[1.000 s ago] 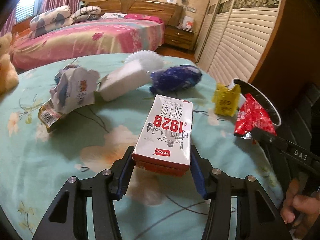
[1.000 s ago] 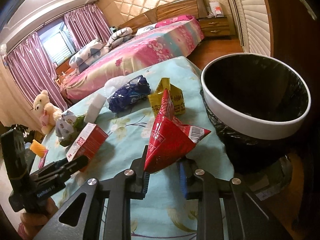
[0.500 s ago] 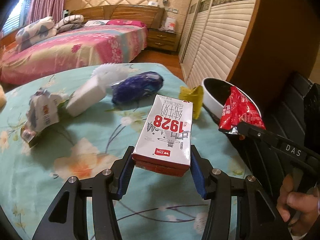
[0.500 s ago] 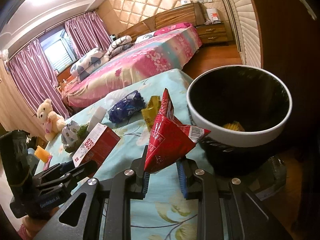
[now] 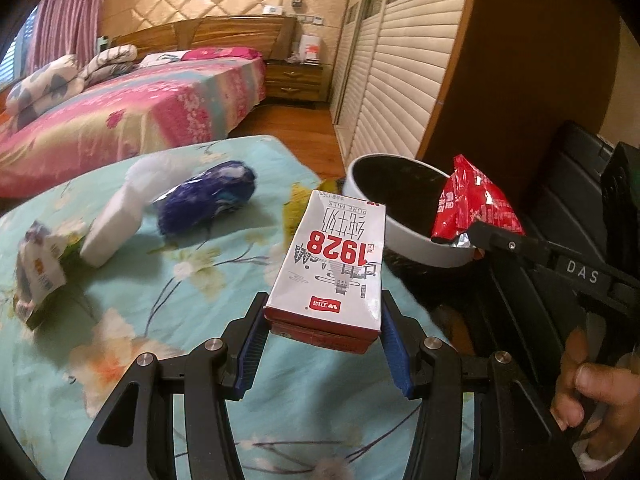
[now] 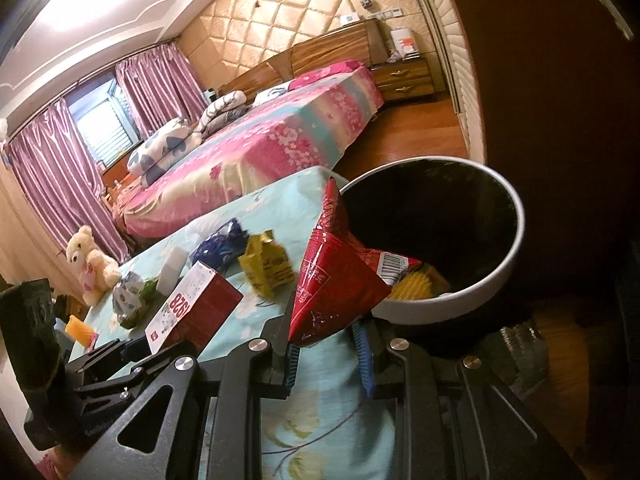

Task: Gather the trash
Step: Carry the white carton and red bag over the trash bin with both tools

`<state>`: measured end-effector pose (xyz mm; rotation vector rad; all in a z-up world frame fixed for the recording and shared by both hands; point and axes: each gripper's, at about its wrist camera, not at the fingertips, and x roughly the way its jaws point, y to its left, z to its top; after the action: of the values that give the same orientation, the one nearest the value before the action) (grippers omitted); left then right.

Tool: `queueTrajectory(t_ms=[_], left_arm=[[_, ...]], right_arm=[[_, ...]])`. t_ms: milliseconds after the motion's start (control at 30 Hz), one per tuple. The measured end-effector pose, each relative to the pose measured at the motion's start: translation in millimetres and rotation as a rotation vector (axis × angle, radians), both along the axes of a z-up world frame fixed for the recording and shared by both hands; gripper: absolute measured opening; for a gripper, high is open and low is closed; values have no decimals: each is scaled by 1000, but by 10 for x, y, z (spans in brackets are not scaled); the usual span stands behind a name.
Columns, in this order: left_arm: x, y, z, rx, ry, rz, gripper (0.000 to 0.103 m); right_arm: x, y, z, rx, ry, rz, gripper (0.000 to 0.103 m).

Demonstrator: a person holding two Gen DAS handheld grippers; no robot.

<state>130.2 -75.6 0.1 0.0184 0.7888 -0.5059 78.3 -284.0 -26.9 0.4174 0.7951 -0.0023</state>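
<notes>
My left gripper (image 5: 324,356) is shut on a red and white milk carton (image 5: 332,264) marked 1928 and holds it above the floral table (image 5: 168,292); the carton also shows in the right wrist view (image 6: 192,308). My right gripper (image 6: 330,352) is shut on a red snack bag (image 6: 332,280), which hangs over the near rim of the white bin (image 6: 452,296) with a black liner. In the left wrist view the red bag (image 5: 472,204) sits at the bin's (image 5: 404,240) right rim. Yellow trash lies inside the bin.
On the table lie a blue wrapper (image 5: 208,200), a white box (image 5: 116,224), a crumpled packet (image 5: 36,276) and a yellow wrapper (image 6: 268,264). A bed (image 5: 120,116) stands behind, a wardrobe (image 5: 400,80) to the right, a teddy bear (image 6: 90,260) at the left.
Both grippers have moved toward the bin with their loads. The red bag has gone from beside the bin to over its rim. The bin looks nearer in both views.
</notes>
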Motion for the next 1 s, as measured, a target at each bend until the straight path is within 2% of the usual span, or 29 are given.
queueTrajectory(t_ms=[500, 1000], left_arm=[[244, -512, -5, 15, -17, -73, 51], [561, -881, -26, 27, -30, -99, 51]], right_arm=[[33, -471, -8, 2, 5, -86, 24], [265, -700, -108, 2, 49, -82, 24]])
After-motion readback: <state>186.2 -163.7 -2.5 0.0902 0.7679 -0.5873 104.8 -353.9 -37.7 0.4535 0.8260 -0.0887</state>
